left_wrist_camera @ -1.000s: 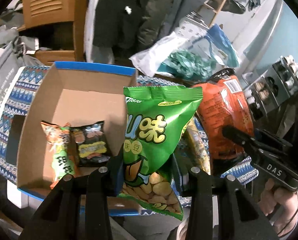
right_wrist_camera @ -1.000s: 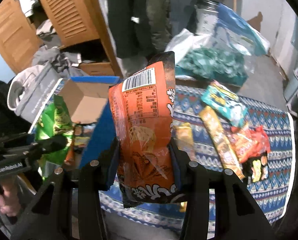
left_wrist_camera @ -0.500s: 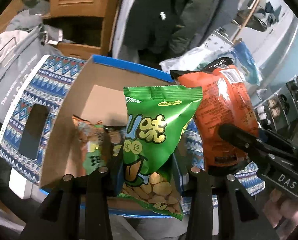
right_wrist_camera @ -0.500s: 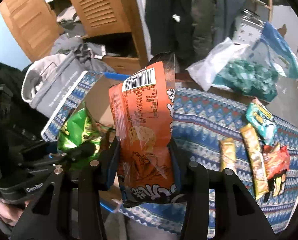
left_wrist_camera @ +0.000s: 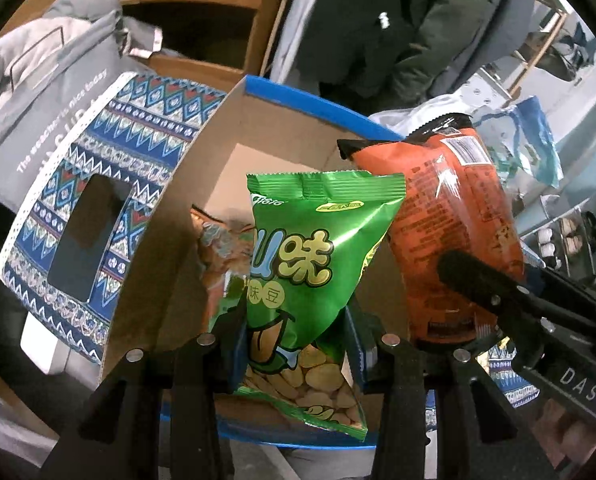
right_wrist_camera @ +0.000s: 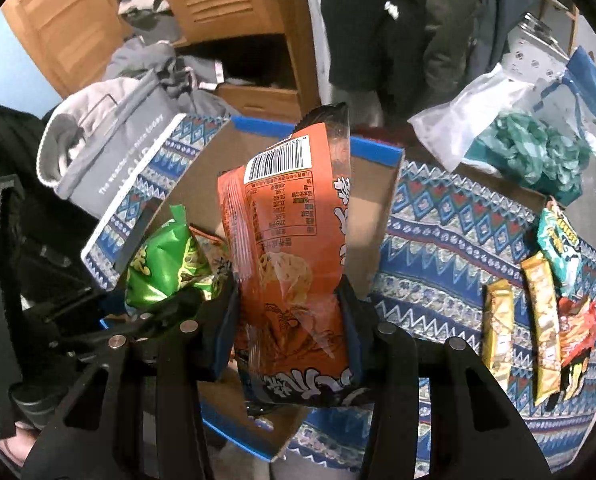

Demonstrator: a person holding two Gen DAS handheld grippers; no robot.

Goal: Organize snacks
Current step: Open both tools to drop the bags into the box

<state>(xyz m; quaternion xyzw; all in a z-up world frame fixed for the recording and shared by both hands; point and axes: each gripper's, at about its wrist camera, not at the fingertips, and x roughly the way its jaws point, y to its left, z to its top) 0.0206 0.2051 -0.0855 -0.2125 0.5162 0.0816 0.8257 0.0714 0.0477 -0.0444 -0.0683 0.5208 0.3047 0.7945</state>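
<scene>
Left gripper (left_wrist_camera: pixel 295 344): clamped on green bag (left_wrist_camera: pixel 314 264), upright over the box (left_wrist_camera: pixel 257 128). Right gripper (right_wrist_camera: pixel 287 328): clamped on orange bag (right_wrist_camera: pixel 293 248), upright over the same box, at 3 o'clock of the green bag. Box interior: one snack packet (left_wrist_camera: pixel 213 252) at 9 o'clock of the green bag. Tablecloth (right_wrist_camera: pixel 438 240): loose snacks (right_wrist_camera: pixel 542 320) at 3 o'clock of the box.

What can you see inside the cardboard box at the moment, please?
Inside the cardboard box, one orange-and-green snack packet shows. The green bag and orange bag, held in front, hide the rest of its floor.
</scene>
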